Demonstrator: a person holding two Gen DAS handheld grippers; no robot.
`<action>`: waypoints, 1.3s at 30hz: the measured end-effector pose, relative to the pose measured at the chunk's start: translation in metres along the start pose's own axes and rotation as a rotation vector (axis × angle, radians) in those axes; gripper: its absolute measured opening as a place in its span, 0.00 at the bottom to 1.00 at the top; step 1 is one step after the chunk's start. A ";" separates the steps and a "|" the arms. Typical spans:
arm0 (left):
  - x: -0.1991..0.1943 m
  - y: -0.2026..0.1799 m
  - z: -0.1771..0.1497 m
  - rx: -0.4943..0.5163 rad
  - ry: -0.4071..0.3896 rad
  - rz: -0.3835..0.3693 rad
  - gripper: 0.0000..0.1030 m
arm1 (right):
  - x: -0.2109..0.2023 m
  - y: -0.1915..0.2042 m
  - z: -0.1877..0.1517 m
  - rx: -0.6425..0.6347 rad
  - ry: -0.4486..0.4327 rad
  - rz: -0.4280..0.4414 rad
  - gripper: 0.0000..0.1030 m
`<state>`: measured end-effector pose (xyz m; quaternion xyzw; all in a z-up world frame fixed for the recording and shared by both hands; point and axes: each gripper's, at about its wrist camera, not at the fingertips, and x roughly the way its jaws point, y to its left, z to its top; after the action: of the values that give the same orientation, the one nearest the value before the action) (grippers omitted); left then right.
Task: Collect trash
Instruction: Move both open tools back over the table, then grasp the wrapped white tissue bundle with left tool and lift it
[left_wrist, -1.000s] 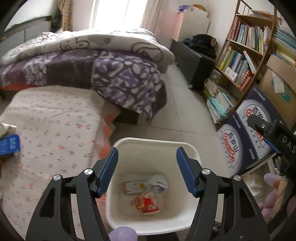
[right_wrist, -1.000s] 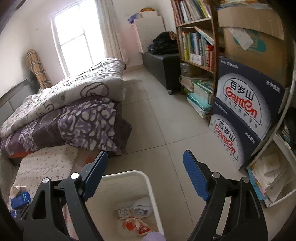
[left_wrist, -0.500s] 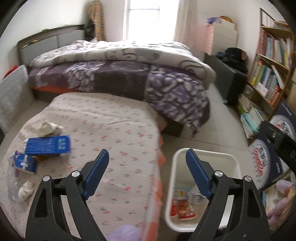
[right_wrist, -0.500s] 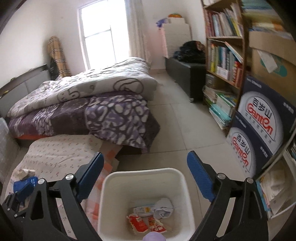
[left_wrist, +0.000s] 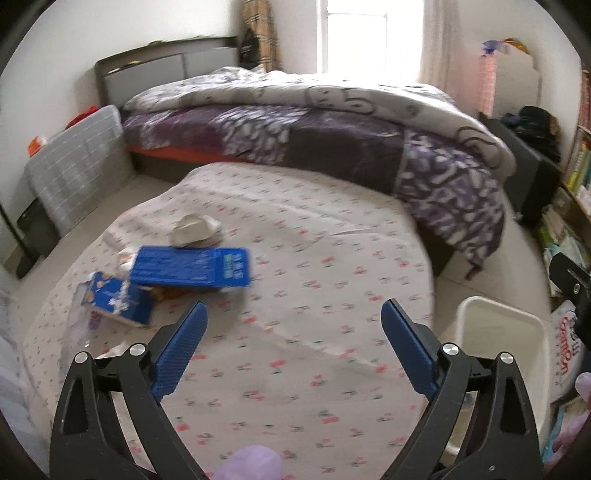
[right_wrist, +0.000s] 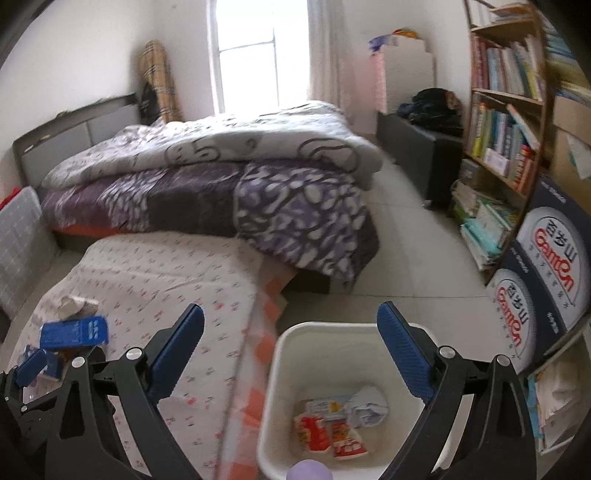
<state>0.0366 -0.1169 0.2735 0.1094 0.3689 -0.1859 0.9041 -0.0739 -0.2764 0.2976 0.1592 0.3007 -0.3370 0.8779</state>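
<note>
Grippers both spread and empty, left gripper (left_wrist: 291, 347) and right gripper (right_wrist: 290, 350); you're between pickups, next reach forward-left for the blue box (left_wrist: 192, 266), bin (right_wrist: 332, 369) under the right.

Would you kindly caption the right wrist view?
Open right tongs above white bin holding wrappers.

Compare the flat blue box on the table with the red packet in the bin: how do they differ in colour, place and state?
The blue box is blue with white print; the red packet is red and white. The box lies on the flowered tablecloth, not yet collected; the packet lies at the bottom of the white bin. The box looks flat and stiff; the packet looks soft and crumpled. Neither is held by a gripper.
</note>
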 end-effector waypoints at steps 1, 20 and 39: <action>0.002 0.008 -0.001 -0.005 0.008 0.018 0.89 | 0.001 0.009 -0.002 -0.016 0.006 0.007 0.89; 0.074 0.155 -0.055 0.117 0.338 0.191 0.90 | 0.025 0.130 -0.034 -0.220 0.115 0.128 0.89; 0.081 0.217 -0.065 0.107 0.411 -0.017 0.39 | 0.045 0.179 -0.054 -0.266 0.192 0.178 0.89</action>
<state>0.1396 0.0814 0.1833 0.1896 0.5362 -0.1867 0.8010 0.0530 -0.1439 0.2411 0.0991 0.4095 -0.1984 0.8849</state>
